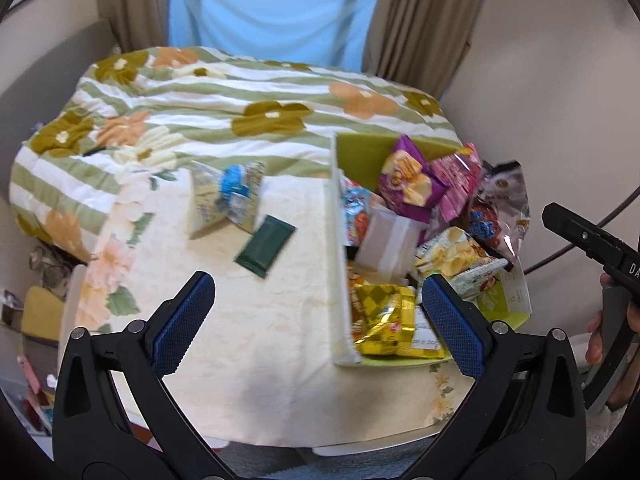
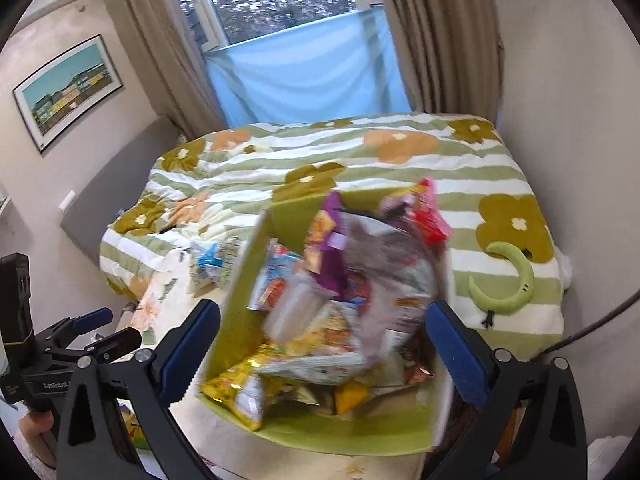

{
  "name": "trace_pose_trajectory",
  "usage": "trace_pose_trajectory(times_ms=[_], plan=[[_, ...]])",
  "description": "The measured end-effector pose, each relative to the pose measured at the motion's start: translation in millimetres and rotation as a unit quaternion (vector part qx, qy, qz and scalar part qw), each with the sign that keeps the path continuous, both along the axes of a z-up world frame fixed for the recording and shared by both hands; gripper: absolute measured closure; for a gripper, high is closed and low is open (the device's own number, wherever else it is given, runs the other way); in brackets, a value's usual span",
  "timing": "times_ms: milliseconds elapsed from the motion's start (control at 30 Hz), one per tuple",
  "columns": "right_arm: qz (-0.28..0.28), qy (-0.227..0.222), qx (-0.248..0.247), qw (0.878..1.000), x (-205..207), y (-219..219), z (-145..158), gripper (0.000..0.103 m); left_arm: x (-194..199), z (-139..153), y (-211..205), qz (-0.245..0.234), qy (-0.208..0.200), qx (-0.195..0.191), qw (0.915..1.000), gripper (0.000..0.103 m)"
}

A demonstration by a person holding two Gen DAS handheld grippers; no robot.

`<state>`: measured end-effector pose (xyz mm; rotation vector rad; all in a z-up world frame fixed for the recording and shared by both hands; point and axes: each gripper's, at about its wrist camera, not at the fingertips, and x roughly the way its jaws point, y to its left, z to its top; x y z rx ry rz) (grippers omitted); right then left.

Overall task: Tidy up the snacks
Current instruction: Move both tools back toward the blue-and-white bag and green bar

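A green box [image 1: 362, 152] full of snack bags stands at the table's right; it also shows in the right wrist view [image 2: 248, 336]. Among the bags are a purple chip bag [image 1: 408, 184], a yellow bag [image 1: 384, 316] and a grey bag [image 2: 384, 264], which is blurred. On the table left of the box lie a dark green packet [image 1: 266, 246] and a blue-and-cream bag [image 1: 232, 196]. My left gripper [image 1: 316, 320] is open and empty above the table's near side. My right gripper [image 2: 322, 348] is open and empty above the box.
A floral tablecloth [image 1: 256, 352] covers the table. Behind it lies a bed with a green striped flower quilt [image 1: 224, 96]. A green crescent toy [image 2: 508, 284] lies on the quilt. Curtains [image 2: 440, 32] and a blue sheet [image 2: 312, 72] hang at the window.
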<state>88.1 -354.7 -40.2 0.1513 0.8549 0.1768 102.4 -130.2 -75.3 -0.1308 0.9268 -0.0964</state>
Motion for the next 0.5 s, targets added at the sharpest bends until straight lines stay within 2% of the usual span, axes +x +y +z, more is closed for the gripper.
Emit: trace_pose_trajectory(times_ms=[267,500], plan=[[0.024,-0.015,-0.005,1.000,3.9,63.8,5.1,0.001,-1.6,7.8,69.7,0.035,-0.008,-0.006,0.9993,0.001],[0.031,-0.005,-0.018,0.999,20.6,136.5,-8.5,0.001,22.4,3.9,122.0,0.011,-0.008,0.008,0.9999,0.001]])
